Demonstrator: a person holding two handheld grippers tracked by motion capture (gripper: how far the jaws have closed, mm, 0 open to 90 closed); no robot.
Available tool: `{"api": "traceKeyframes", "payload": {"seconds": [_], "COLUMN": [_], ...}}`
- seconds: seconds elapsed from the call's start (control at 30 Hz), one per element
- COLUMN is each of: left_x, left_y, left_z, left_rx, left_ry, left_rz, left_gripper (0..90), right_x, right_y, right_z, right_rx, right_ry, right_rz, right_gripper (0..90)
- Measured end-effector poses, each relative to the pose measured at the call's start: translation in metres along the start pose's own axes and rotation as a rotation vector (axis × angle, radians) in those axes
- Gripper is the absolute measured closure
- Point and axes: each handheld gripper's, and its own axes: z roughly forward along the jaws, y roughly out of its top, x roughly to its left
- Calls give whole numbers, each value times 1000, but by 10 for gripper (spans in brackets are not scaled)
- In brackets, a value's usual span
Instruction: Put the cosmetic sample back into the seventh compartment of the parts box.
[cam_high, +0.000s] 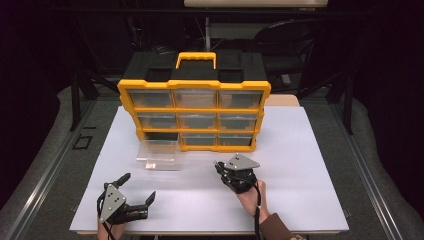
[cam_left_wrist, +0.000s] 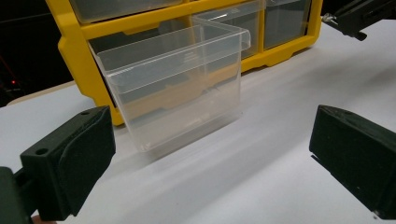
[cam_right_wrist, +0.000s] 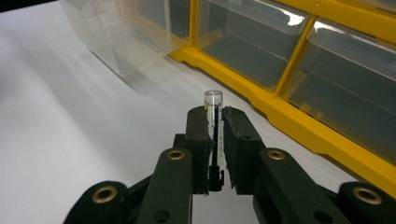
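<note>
Nearest the table's front edge, the left gripper (cam_high: 136, 189) hovers low over the white table (cam_high: 310, 200) with its two black jaws spread wide and nothing between them, the person's hand just showing beneath it at the edge. A little farther in and to the right, the right gripper (cam_high: 218, 165) has its jaws pressed together on a small clear tube (cam_right_wrist: 213, 100), which stands upright between the pads with its open rim poking just above them; a thin dark line runs down inside it, though I cannot tell what that is. The right hand (cam_high: 251, 196) comes in from the bottom with a brown sleeve at the wrist, the gripper aimed toward the cabinet. Between the two grippers and beyond them sits one clear plastic drawer (cam_high: 157, 154), pulled out and resting on the table just in front of the cabinet's lower left. Behind it stands a yellow and black organizer cabinet (cam_high: 194, 110) with a yellow handle (cam_high: 196, 58) on top; I count three rows of three slots, eight holding clear drawers and the bottom-left slot open and dark
</note>
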Motion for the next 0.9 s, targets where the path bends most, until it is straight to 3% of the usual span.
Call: {"api": "traceKeyframes", "payload": {"seconds": [0.9], "left_x": [1], "left_y": [0], "left_z": [0], "left_rx": [-2], "left_ry": [4], "left_rz": [-4], "left_gripper": [2], "right_x": [2], "right_y": [14], "right_z": [8], "right_rx": [-52], "right_ry": [-6], "right_rz": [6], "right_gripper": [806]}}
